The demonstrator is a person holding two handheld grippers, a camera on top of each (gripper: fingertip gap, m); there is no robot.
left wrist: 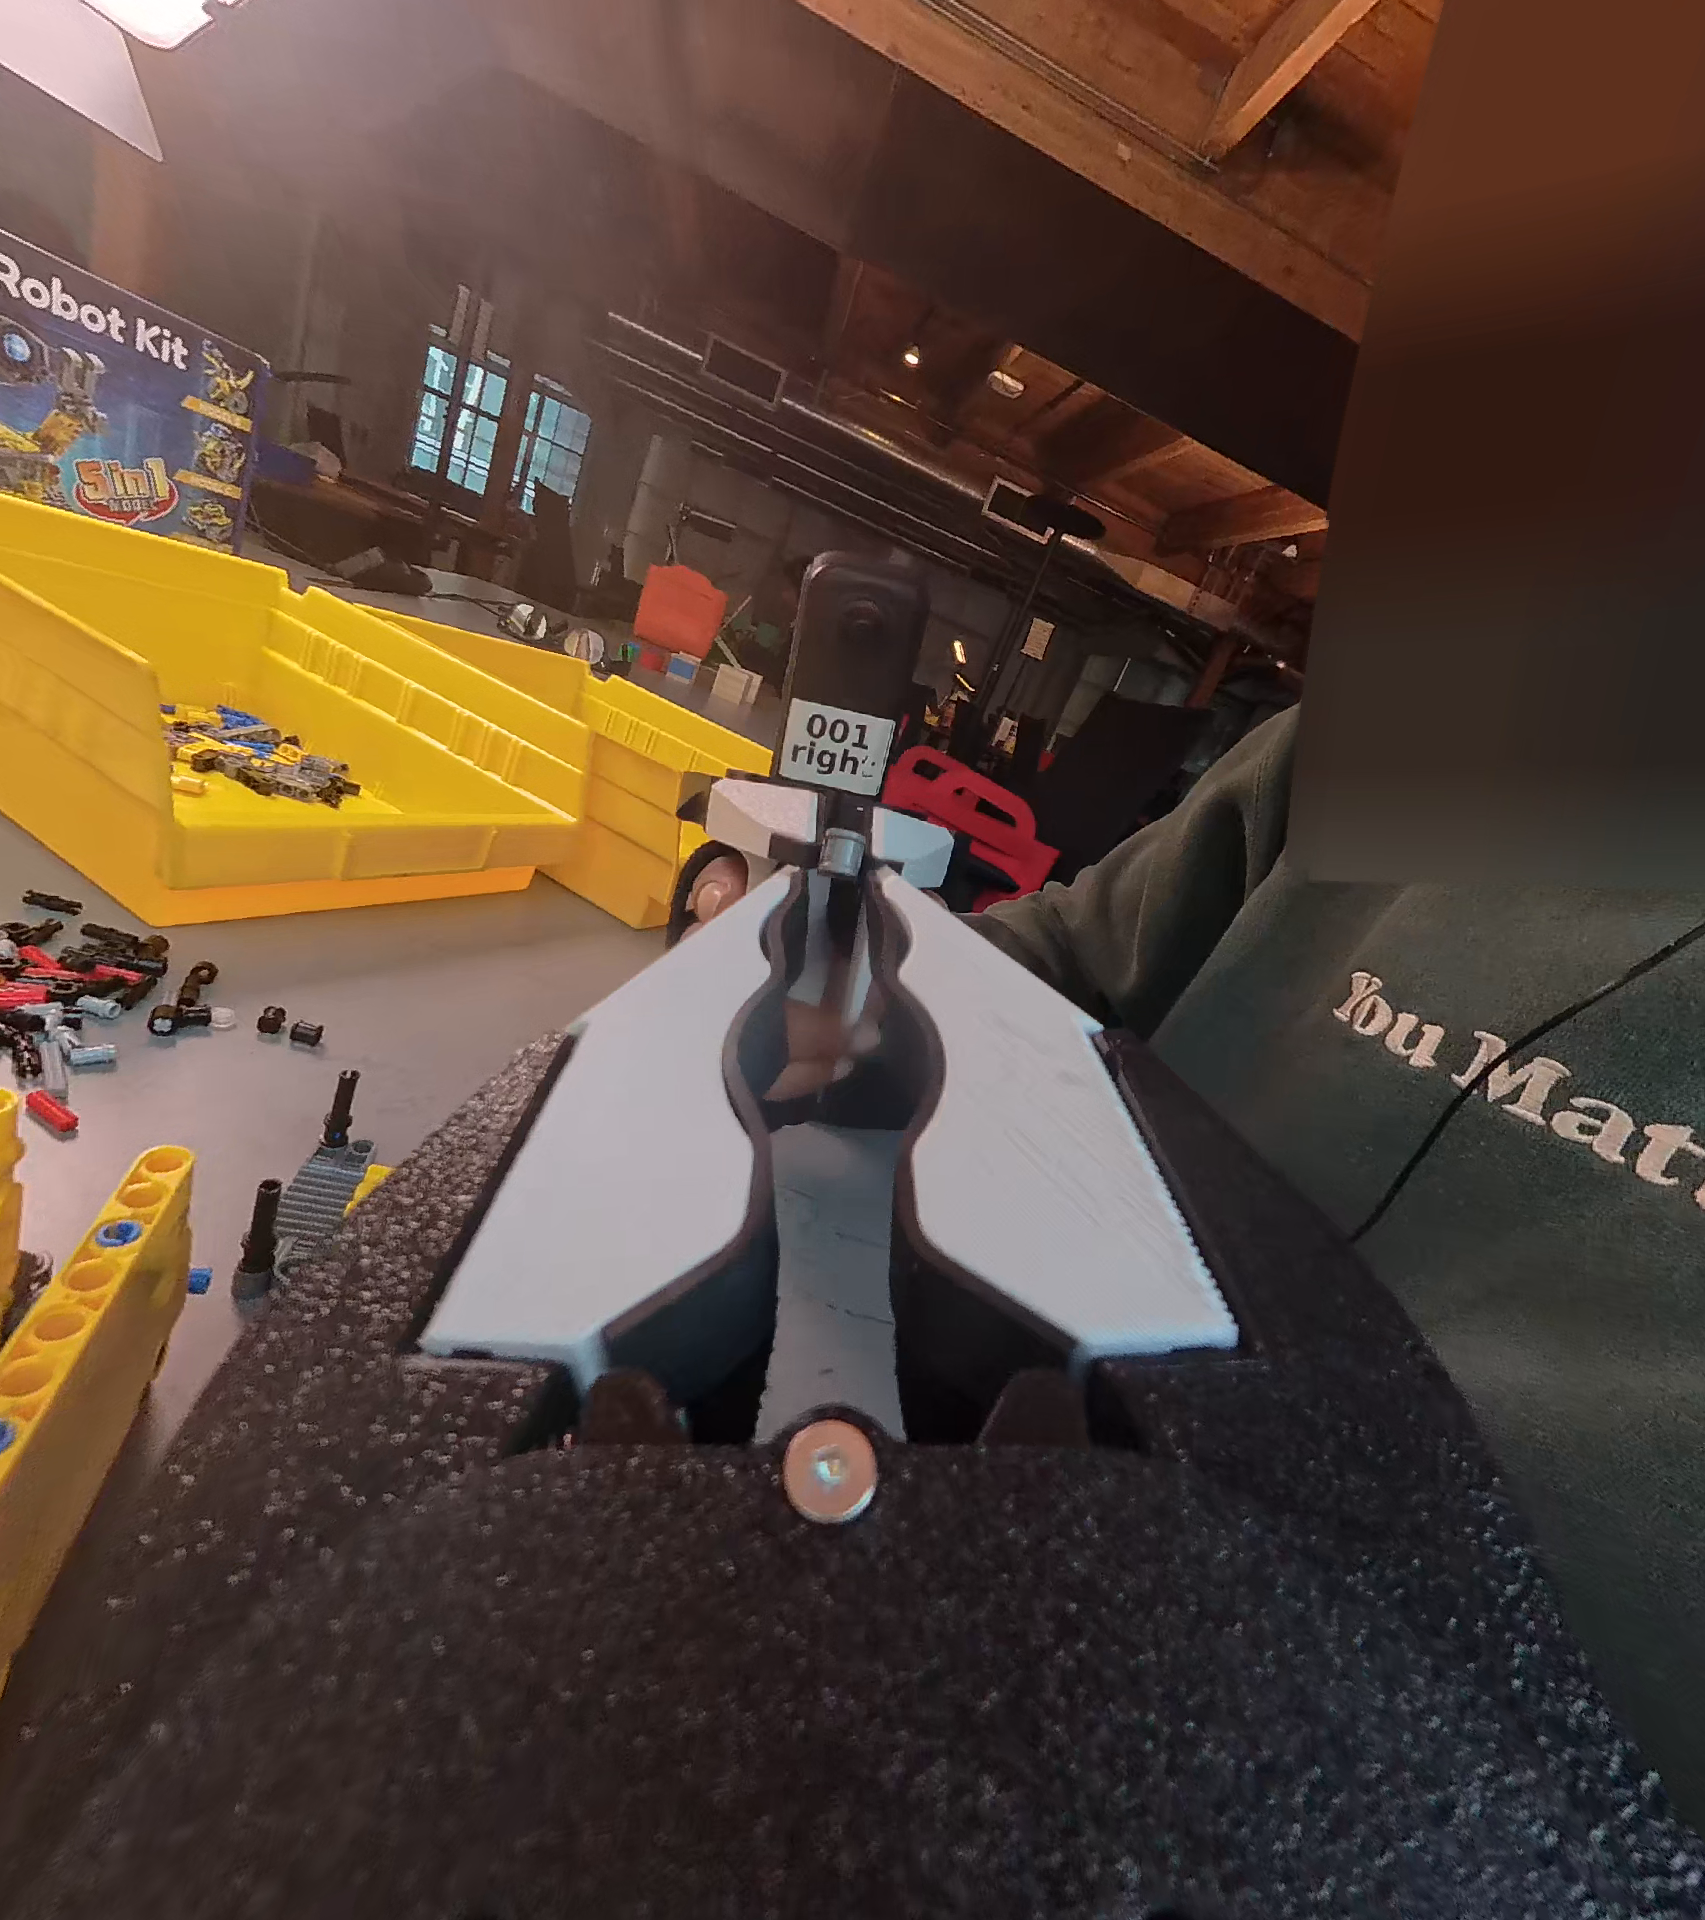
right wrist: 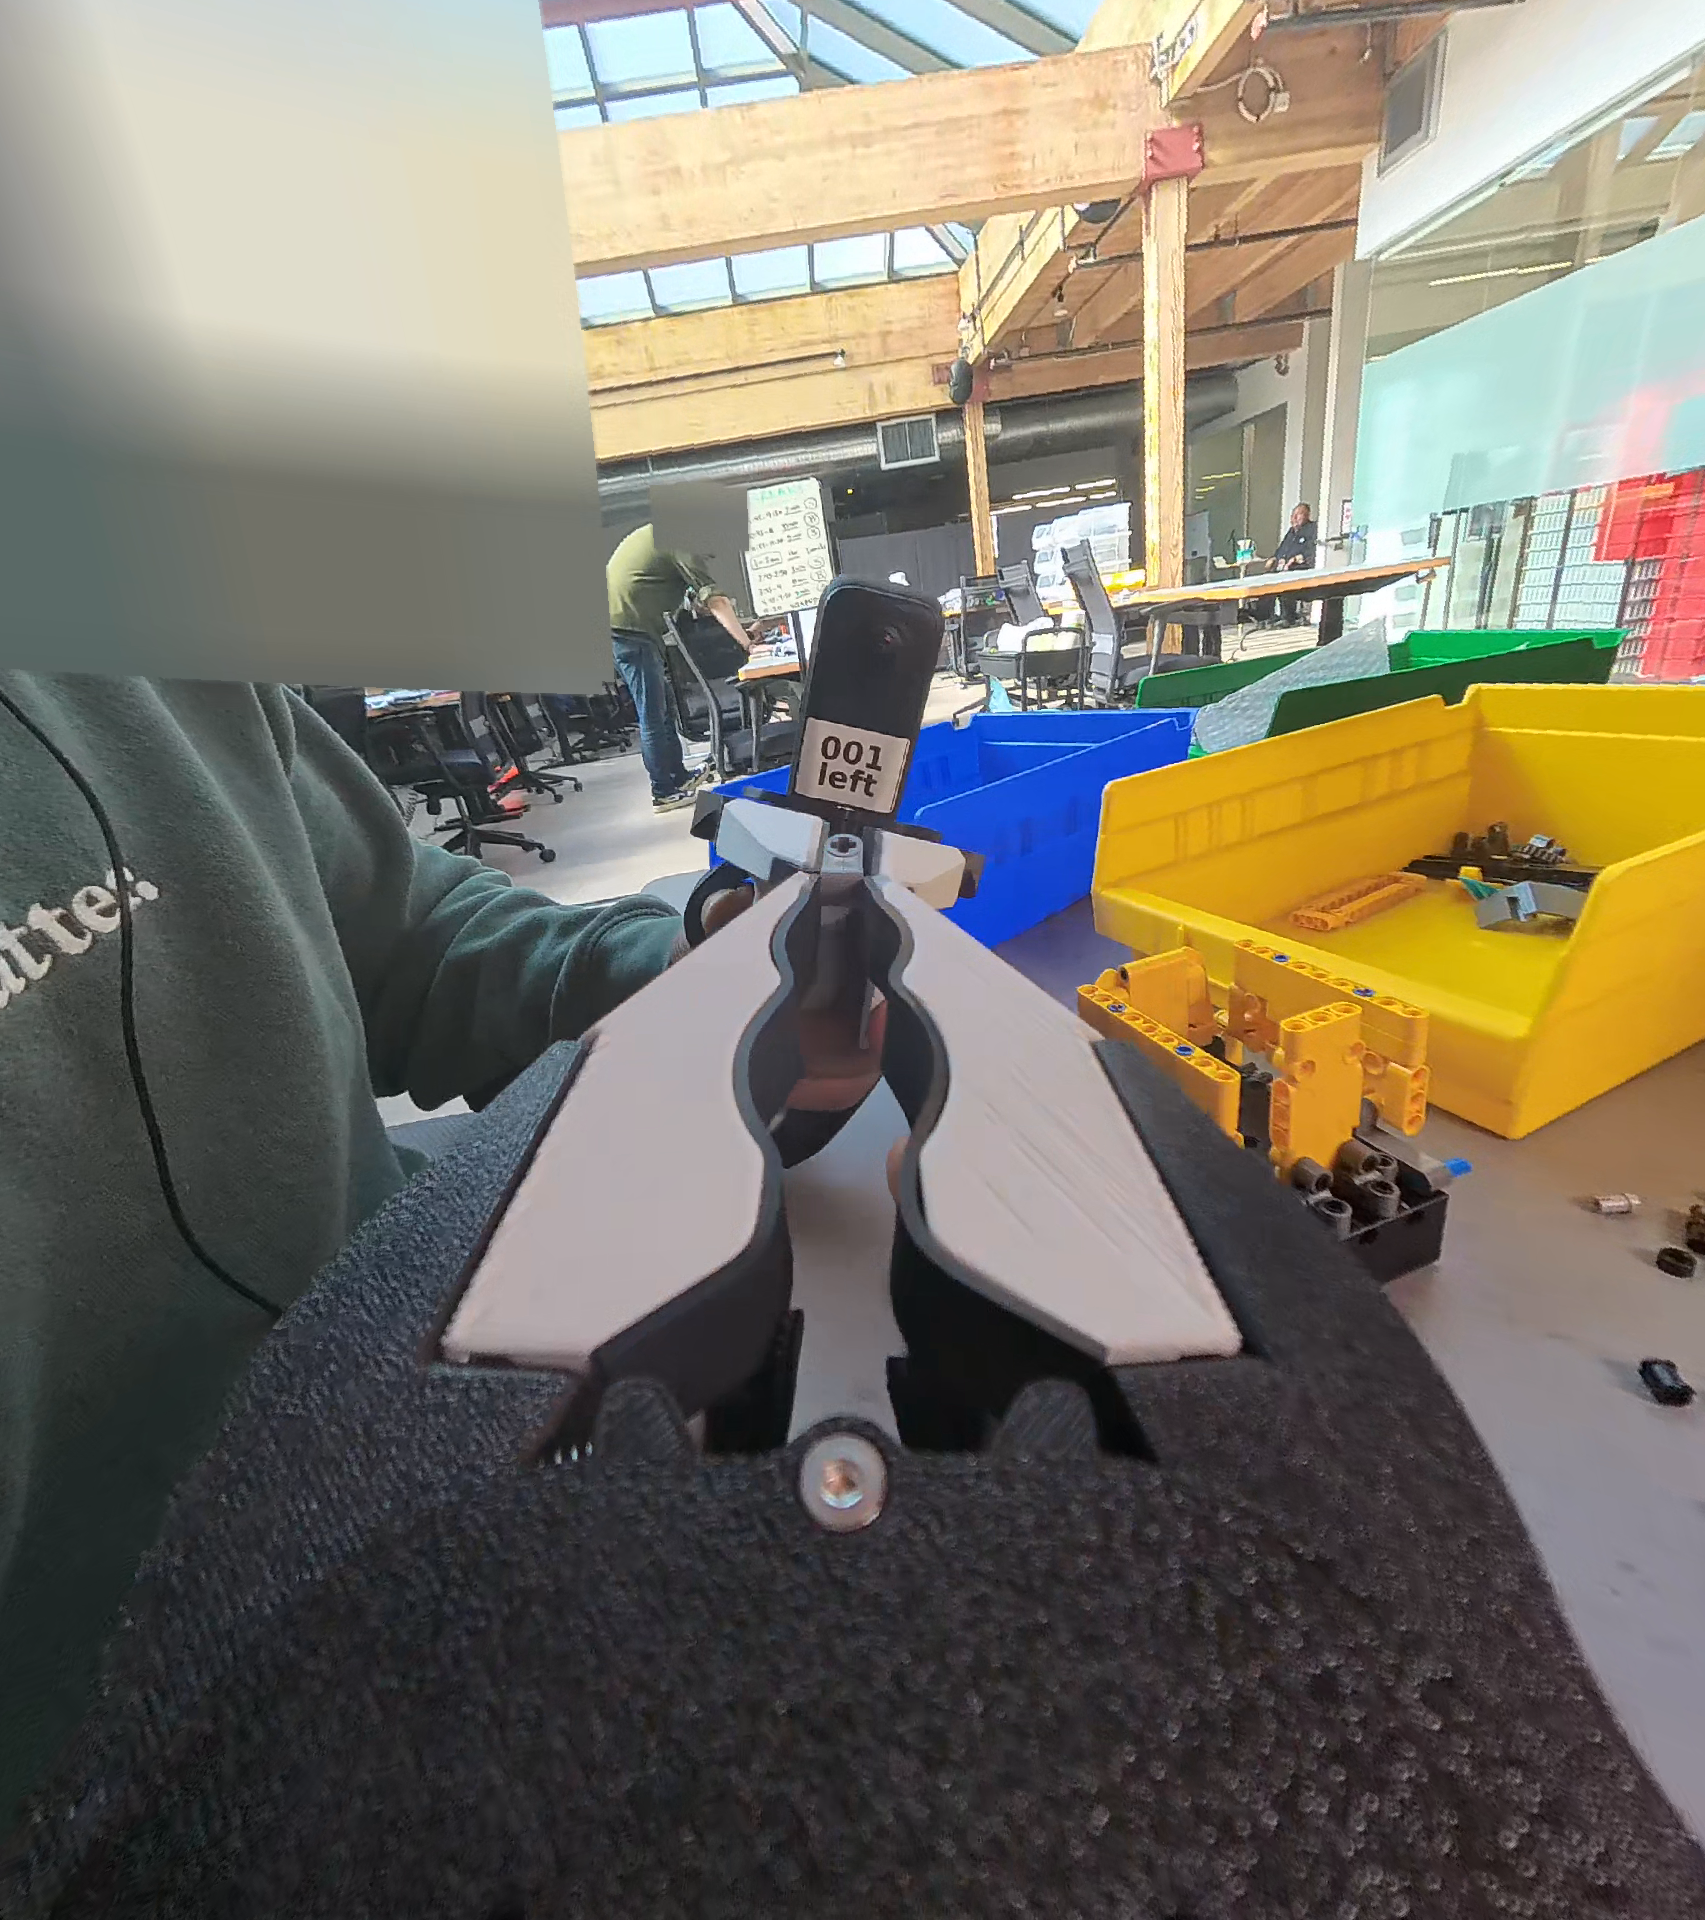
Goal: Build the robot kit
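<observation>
My two grippers point at each other above the grey table, tip to tip. In the left wrist view my left gripper (left wrist: 832,883) has its white fingers closed to a narrow slit around a small grey-and-black pin piece (left wrist: 840,854). The right gripper (left wrist: 837,831) faces it head-on, touching the same piece. In the right wrist view my right gripper (right wrist: 832,883) is likewise closed at the tips on the small grey piece (right wrist: 840,847), with the left gripper (right wrist: 840,844) directly opposite. Fingers of a hand show behind the slits. I cannot tell which gripper bears the piece.
A person in a green sweatshirt (left wrist: 1554,1195) stands close behind. Yellow bins (left wrist: 360,831) with small parts, a kit box (left wrist: 69,364), loose red and black pins (left wrist: 17,997) and a yellow brick assembly (right wrist: 1274,1049) lie on the table. A yellow bin (right wrist: 1191,831) and a blue bin (right wrist: 1035,779) stand behind the assembly. The grippers are tip to tip, or close to it.
</observation>
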